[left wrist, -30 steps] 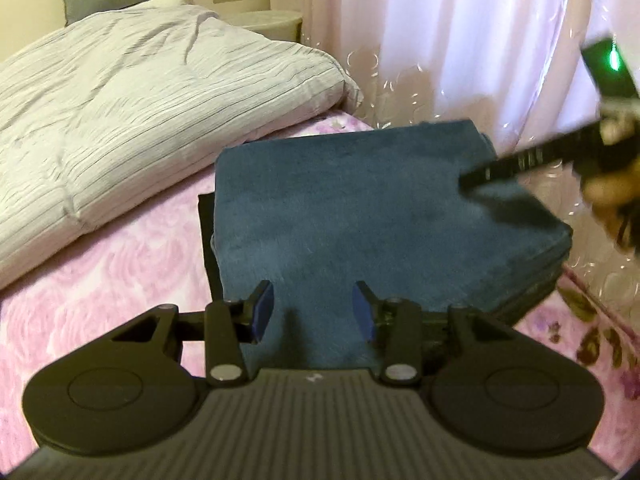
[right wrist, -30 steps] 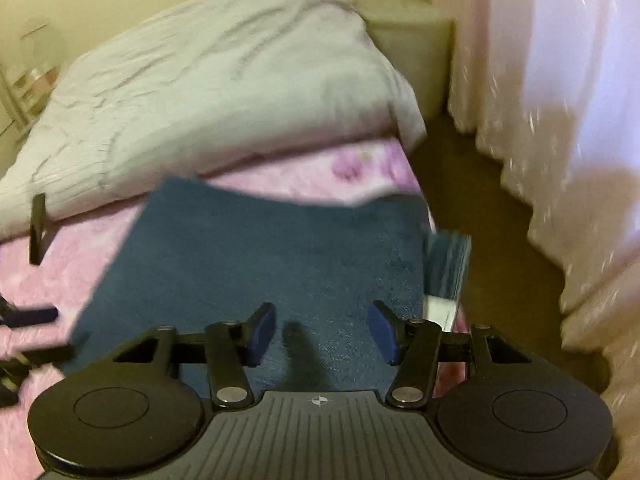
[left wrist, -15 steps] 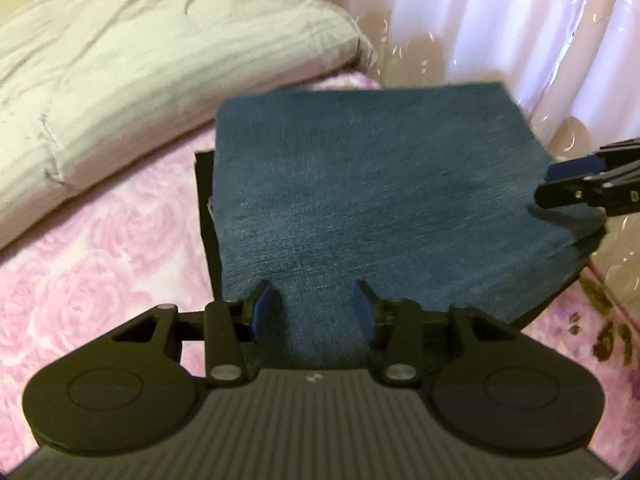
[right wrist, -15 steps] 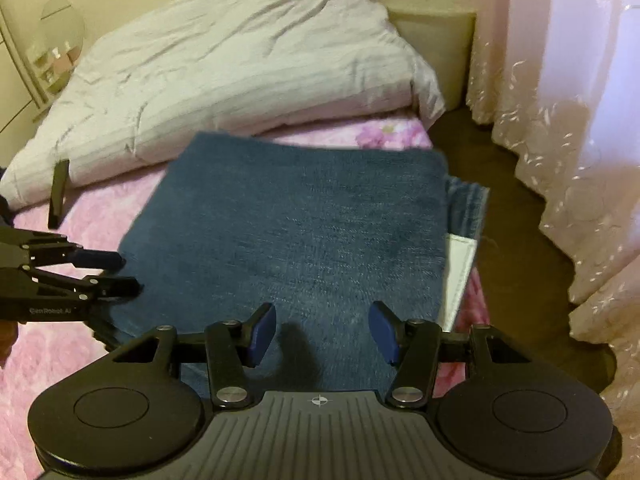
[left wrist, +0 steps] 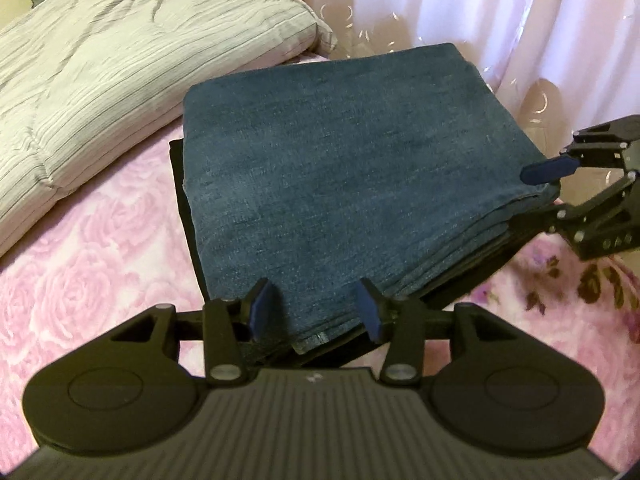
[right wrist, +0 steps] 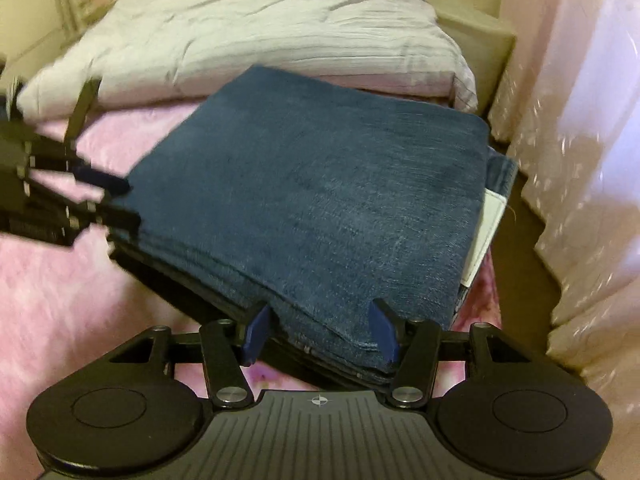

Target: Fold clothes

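Duvet (left wrist: pixel 120 52) behind, curtain (left wrist: pixel 500 8) beside stack.

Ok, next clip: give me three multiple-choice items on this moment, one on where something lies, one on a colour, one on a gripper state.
1. Where does the folded blue garment lie?
A. on the pink rose-patterned bedspread
B. on the floor
C. on top of the striped duvet

2. What colour are the pads on the gripper fingers?
A. red
B. blue
C. white

3. How do the jaws of the left gripper stand?
A. shut on the curtain
B. shut tight on nothing
C. open, astride the garment's near edge

Answers: 1 A, pink bedspread shows around the stack; 2 B, both wrist views show blue pads; 3 C, a wide gap with denim between the fingers.
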Tool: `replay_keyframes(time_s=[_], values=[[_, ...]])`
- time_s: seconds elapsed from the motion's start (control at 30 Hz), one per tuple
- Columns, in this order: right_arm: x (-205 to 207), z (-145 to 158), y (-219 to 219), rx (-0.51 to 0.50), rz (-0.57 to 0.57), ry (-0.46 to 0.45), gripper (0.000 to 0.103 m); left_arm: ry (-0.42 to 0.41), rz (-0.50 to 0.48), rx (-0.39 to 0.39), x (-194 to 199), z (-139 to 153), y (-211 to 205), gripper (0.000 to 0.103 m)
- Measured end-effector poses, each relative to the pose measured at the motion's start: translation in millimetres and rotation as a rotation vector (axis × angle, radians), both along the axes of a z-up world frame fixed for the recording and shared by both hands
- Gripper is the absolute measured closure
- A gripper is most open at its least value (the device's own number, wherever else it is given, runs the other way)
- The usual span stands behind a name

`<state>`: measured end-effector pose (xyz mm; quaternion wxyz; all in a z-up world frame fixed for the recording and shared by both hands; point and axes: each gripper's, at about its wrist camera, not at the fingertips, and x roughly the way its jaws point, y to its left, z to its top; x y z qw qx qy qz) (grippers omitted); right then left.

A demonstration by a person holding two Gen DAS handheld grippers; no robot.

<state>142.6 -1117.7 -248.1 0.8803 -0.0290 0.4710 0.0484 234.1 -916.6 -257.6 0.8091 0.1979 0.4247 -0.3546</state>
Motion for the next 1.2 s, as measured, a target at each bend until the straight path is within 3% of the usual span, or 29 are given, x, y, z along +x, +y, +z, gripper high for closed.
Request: replay_keyframes(time_s=[0.13, 0.2, 0.23, 0.27, 0.3, 0.37, 0.47, 0.63, 0.73, 0.83, 1.0, 1.2], values=[[6, 10, 4, -0.001, -0.018, 0.021, 0.038, -0.008, 0.011, 0.019, -2, 3, -1, 0.059], [4, 24, 0, 0.039, -0.062, 0.018, 0.037, -0.010, 0.024, 0.022, -6, 6, 1, 0.046], [1, 31, -1, 0.052, -0.081, 0.015, 0.030, -0.007, 0.040, 0.017, -10, 10, 5, 0.036], [-4, 37, -1, 0.057, -0.100, 0.011, 0.017, -0.005, 0.056, 0.012, -15, 14, 8, 0.029], [-10, 43, 0, 0.060, -0.117, 0.008, 0.011, -0.002, 0.071, 0.007, -19, 18, 12, 0.026], [-23, 50, 1, 0.079, -0.157, 0.027, 0.011, 0.003, 0.103, -0.003, -29, 25, 19, 0.012], [-42, 59, 4, 0.111, -0.222, 0.066, 0.010, -0.001, 0.138, -0.029, -50, 39, 28, 0.001], [-75, 79, 11, 0.128, -0.323, 0.097, 0.000, 0.090, 0.231, -0.153, -80, 62, 45, 0.001], [-92, 93, 18, 0.126, -0.350, 0.093, 0.000, 0.141, 0.269, -0.155, -95, 71, 54, 0.001], [-109, 107, 25, 0.120, -0.370, 0.094, 0.000, 0.173, 0.243, -0.136, -109, 82, 60, 0.001], [-134, 133, 38, 0.112, -0.376, 0.088, 0.000, 0.150, 0.212, -0.108, -134, 106, 72, 0.001], [-153, 149, 51, 0.105, -0.403, 0.084, 0.000, 0.102, 0.304, -0.153, -155, 133, 85, 0.001]])
